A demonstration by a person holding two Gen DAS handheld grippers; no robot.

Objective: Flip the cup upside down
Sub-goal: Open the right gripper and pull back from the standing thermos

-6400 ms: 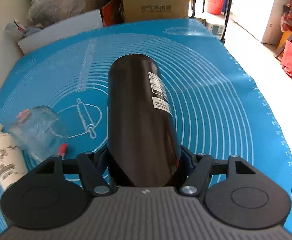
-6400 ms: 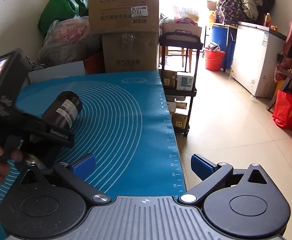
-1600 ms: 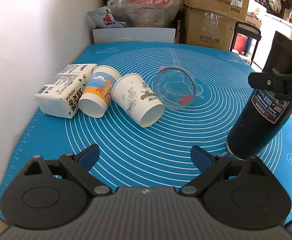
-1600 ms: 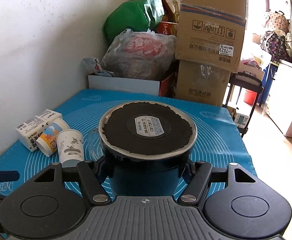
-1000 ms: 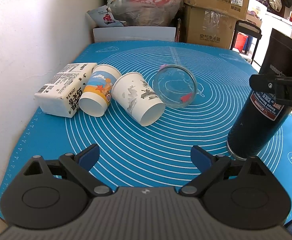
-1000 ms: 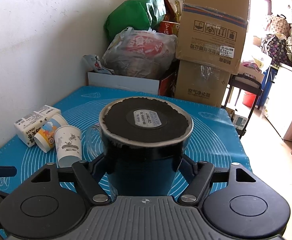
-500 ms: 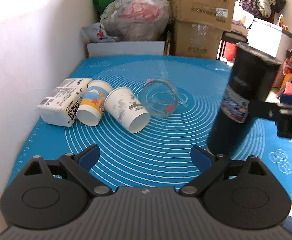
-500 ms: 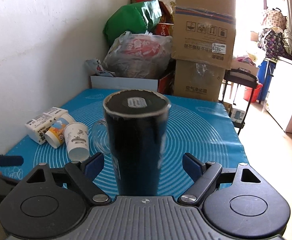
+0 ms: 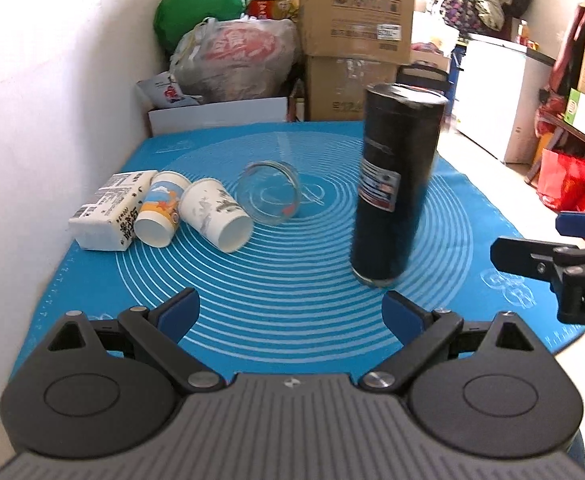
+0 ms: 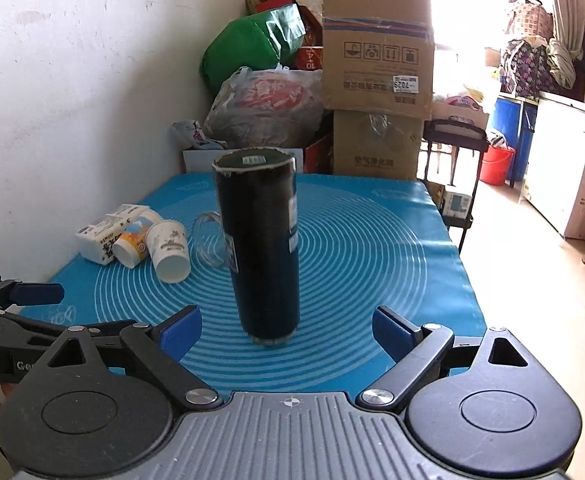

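Note:
The tall black cup [image 9: 394, 184] stands upside down on the blue mat [image 9: 292, 304], flat base with a label on top; it also shows in the right wrist view [image 10: 262, 248]. My left gripper [image 9: 291, 310] is open and empty, back from the cup at the mat's near edge. My right gripper [image 10: 287, 328] is open and empty, just short of the cup, not touching it. The right gripper shows at the right edge of the left wrist view [image 9: 564, 256].
Two paper cups [image 9: 158, 216] [image 9: 220, 216], a clear glass cup [image 9: 270, 198] and a white carton [image 9: 108, 212] lie on the mat's left by the wall. Cardboard boxes [image 9: 354, 40] and bags [image 9: 232, 60] stand behind the table. The mat's right edge [image 10: 464, 264] drops to the floor.
My right gripper has opened, let go of the black cup and drawn back. The cup now stands free, upside down. My left gripper has pulled back too.

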